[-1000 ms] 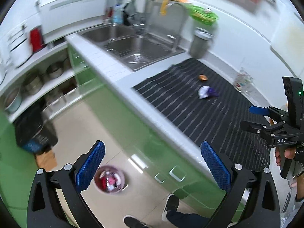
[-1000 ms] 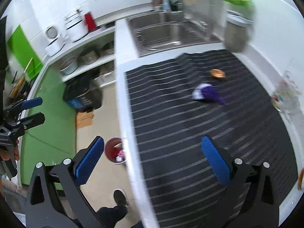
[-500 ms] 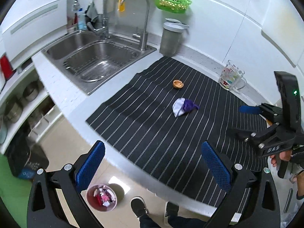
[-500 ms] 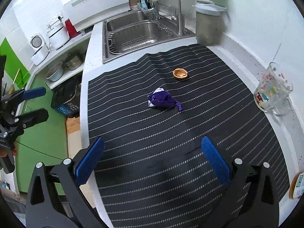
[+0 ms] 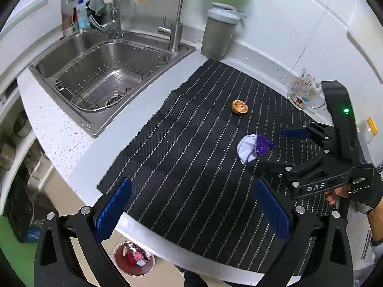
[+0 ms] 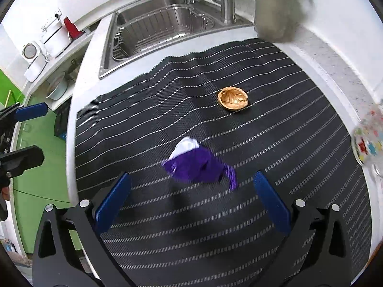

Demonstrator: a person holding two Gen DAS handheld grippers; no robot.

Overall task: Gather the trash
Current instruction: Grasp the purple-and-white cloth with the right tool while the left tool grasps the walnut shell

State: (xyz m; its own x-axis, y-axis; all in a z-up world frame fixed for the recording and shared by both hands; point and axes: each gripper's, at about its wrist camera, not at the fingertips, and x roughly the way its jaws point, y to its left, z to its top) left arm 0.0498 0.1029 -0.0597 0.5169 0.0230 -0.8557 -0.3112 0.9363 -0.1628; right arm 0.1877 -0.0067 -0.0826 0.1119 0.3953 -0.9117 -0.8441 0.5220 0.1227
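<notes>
Right gripper (image 6: pixel 191 203) brought nearer the purple wrapper (image 6: pixel 198 165) than before.
Both grippers spread wide, nothing gripped; walnut shell (image 6: pixel 232 98) lies beyond the wrapper.

The right gripper (image 5: pixel 275 150) is showing the only readable text: the pale capital letters "DAS" on its black body, seen from the left wrist camera. The printed marks on the glass mug (image 5: pixel 302 92) are staying too small to read.

A home kitchen. A stainless double sink (image 5: pixel 107 71) with tall faucet (image 5: pixel 177 12) is set into a white speckled countertop (image 5: pixel 55 131). Pots sit on open shelves (image 5: pixel 14 138) beside it.
</notes>
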